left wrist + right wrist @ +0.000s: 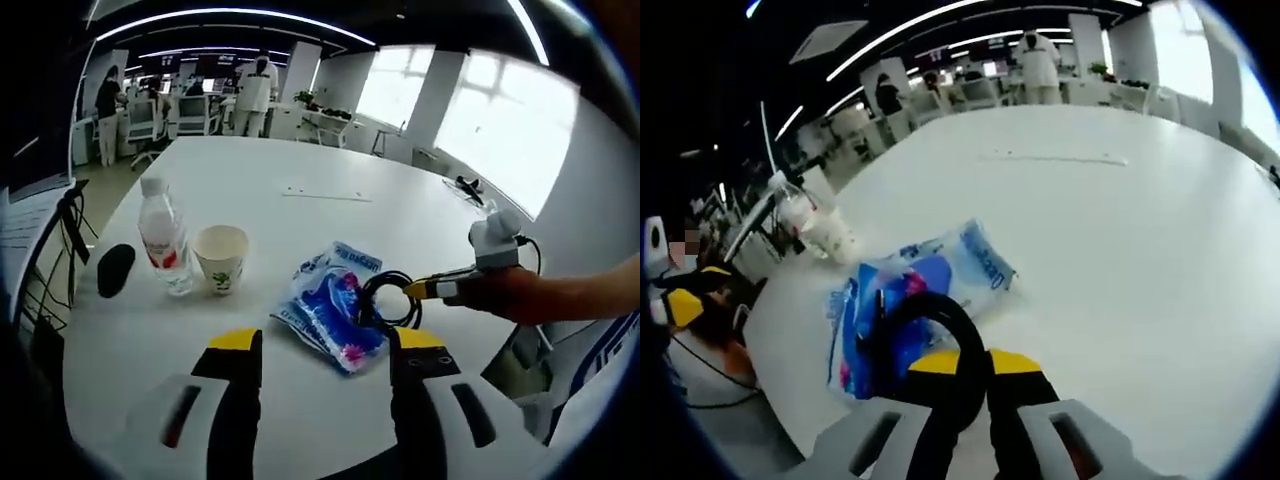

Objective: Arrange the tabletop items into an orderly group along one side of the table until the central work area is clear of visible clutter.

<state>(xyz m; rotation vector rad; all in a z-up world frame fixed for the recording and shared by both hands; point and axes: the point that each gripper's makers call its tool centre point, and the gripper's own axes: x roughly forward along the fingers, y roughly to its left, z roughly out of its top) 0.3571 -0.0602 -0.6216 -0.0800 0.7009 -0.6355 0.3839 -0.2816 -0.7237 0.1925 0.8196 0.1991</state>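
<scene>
A clear water bottle (163, 236) and paper cup (221, 257) stand upright near one counter edge; a blue packet (325, 306) lies flat beside them, black cable (388, 298) looped atop.

Your windows (500, 120) blow out white; ceiling light strips (230, 15) curve with fisheye distortion, the worktop (330, 230) glares, and edges blur.

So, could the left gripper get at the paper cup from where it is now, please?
Probably yes: the left gripper is open, and bare table lies between its jaws and the paper cup. The water bottle stands close beside it.
</scene>
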